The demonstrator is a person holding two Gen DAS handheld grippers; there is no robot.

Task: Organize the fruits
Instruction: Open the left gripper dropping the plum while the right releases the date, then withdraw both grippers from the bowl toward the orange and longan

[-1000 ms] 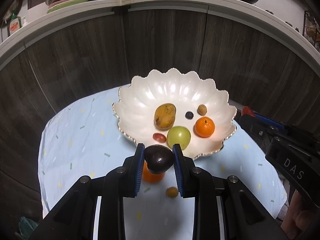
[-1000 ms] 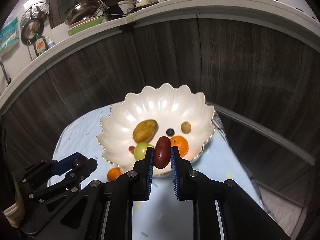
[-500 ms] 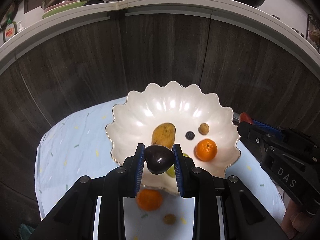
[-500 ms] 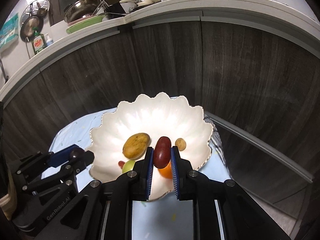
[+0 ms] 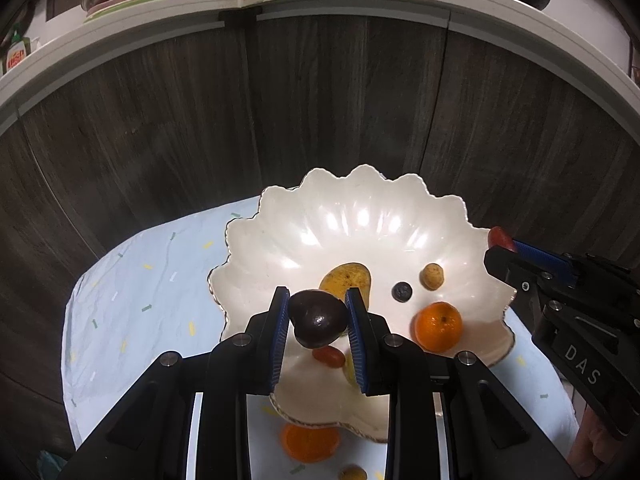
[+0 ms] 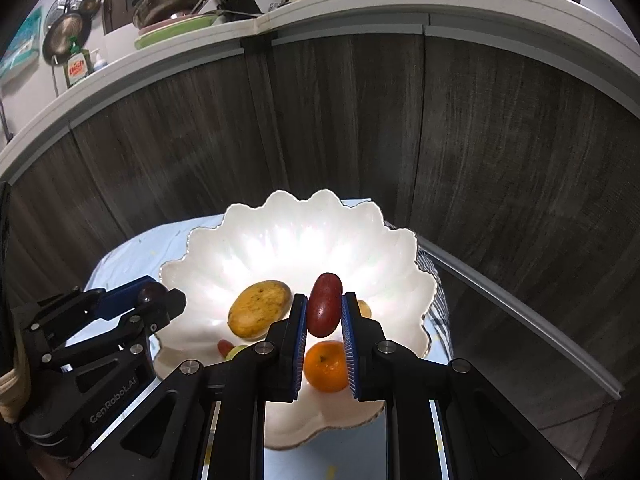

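A pale blue cloth [image 5: 132, 304] covers the surface before dark wood cabinet doors [image 6: 340, 120], with a green-labelled soap bottle [image 6: 77, 67] on the white countertop [image 6: 360, 0] above.

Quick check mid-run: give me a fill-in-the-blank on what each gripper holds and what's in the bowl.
1. The left gripper is shut on a dark ____.
2. The right gripper holds a ____ oblong fruit above the white bowl.
3. The blueberry lies ____ the bowl.
4. One orange sits ____ the bowl, on the cloth.

Missing: avocado; red; inside; outside

Glossy pearly bowl [image 5: 360, 216], wood-grain panelling [image 5: 160, 120]
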